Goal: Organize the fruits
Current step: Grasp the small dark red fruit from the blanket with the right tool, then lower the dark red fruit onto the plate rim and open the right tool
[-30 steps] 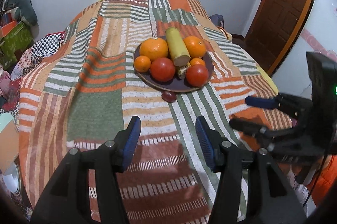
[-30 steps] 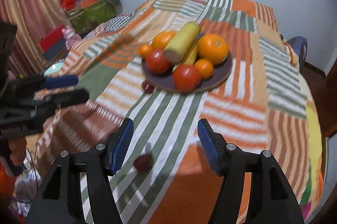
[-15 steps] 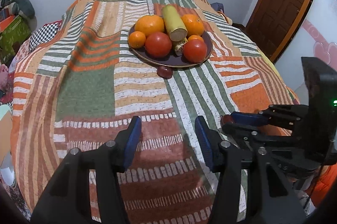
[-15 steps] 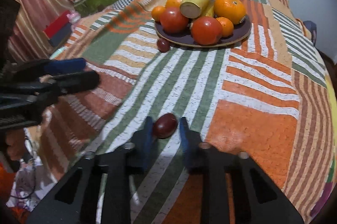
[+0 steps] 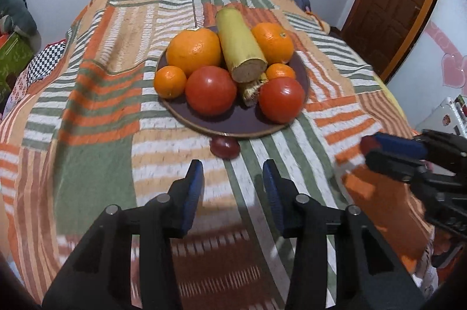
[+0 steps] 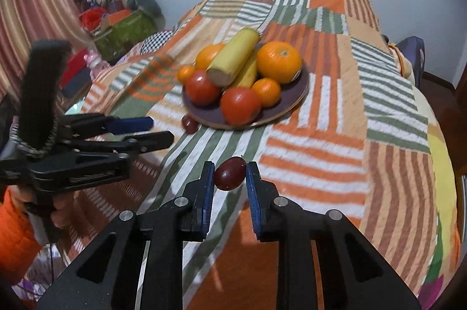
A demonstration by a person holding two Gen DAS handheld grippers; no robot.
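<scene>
On top of the bed, the striped patchwork bedspread takes up most of what I can see, with a dark plate of fruit sitting at its middle: two big oranges, a thick yellow banana, two red tomatoes and two little tangerines.

A second ago the right gripper stood spread above a small dark plum lying on the cloth; half a second ago it was down around it. Now its blue fingers pinch the plum between them and it looks lifted off the cloth, with the plate ahead. To my eye that means the pick is done and the carry to the plate is next.

The left gripper has drawn closer to the plate, its fingers spread and holding nothing. A second small plum lies on the bedspread just beside the plate's near rim, straight ahead of those open fingers, so I'd guess it is the left one's target.

Only the right camera shows the held plum properly; from the left camera it is just a red glimpse at the tip of the other tool. The left camera alone shows the second plum lined up between its own fingers.
</scene>
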